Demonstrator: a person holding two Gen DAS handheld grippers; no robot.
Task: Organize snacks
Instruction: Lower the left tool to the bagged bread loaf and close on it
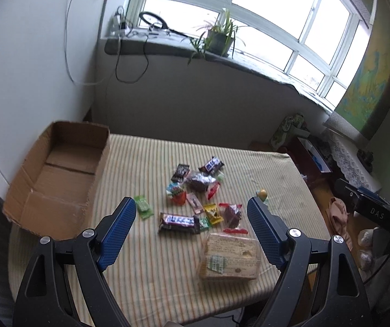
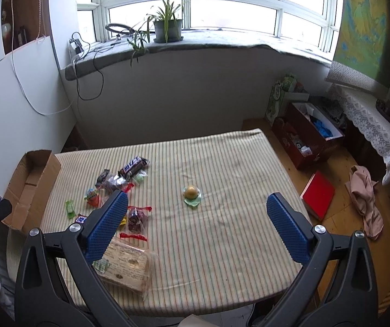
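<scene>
Above the striped table (image 2: 222,245), both hand-held grippers, left (image 1: 192,204) and right (image 2: 197,200), gape empty, their fingers partly hiding snacks (image 1: 195,190).

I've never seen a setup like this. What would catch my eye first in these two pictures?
Probably the heap of bright snack wrappers in the middle of the striped tablecloth, with an empty cardboard box at the table's left edge. Off by itself to the right sits a small yellow round sweet on a green wrapper. In front, the blue-padded left gripper and right gripper both hang open above the table.
</scene>
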